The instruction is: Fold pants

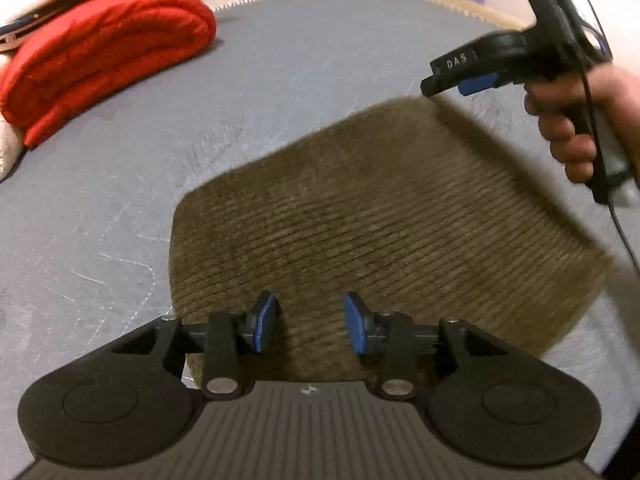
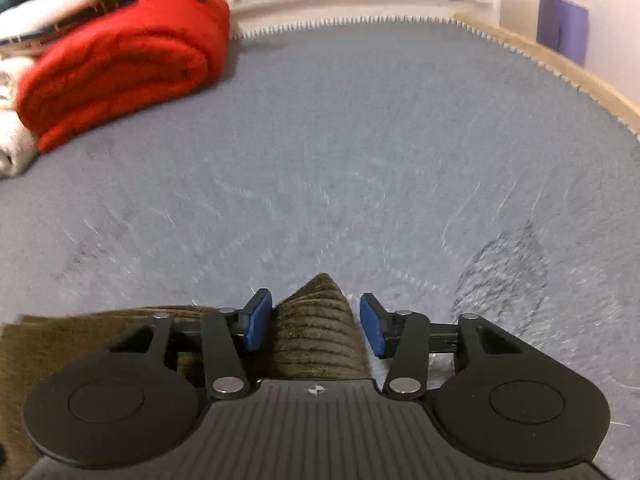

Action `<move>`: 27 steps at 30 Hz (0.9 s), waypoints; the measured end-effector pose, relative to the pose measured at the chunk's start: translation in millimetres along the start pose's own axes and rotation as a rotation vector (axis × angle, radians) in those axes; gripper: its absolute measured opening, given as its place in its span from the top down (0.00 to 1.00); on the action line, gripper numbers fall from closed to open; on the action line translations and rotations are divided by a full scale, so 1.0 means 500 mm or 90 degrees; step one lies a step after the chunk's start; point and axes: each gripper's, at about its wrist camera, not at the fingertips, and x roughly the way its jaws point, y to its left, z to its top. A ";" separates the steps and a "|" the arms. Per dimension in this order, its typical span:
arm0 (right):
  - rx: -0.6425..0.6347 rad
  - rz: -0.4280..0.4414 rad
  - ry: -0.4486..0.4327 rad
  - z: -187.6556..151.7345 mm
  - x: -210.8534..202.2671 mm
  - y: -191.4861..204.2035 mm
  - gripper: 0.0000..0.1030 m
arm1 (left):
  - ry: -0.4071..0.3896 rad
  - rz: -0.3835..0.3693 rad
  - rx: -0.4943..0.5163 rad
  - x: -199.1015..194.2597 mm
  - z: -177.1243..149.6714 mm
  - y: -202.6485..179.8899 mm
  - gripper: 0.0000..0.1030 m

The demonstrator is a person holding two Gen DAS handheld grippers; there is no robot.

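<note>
The olive corduroy pants (image 1: 384,216) lay folded into a compact block on the grey bed cover (image 1: 280,92), spreading ahead of the left gripper (image 1: 310,322), whose blue pads (image 1: 266,320) stood apart over the near edge with cloth under the gap but nothing pinched. Over at the far right corner, the right gripper (image 2: 316,326) had a raised peak of that same corduroy poking up between its parted pads (image 2: 258,320), neither one pressing on it. The block's long axis ran from one gripper to the other, so I'd call the right one nearer a bite.
</note>
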 end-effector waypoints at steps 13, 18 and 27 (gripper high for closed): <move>-0.211 0.143 0.044 -0.136 -0.281 0.059 0.26 | -0.003 -0.100 -0.006 -0.068 -0.054 0.001 0.54; -0.221 0.102 0.156 -0.209 -0.259 0.057 0.26 | 0.061 -0.068 0.005 -0.024 -0.085 -0.007 0.54; -0.208 0.069 0.177 -0.251 -0.244 0.052 0.29 | 0.072 -0.065 -0.008 -0.036 -0.096 -0.007 0.51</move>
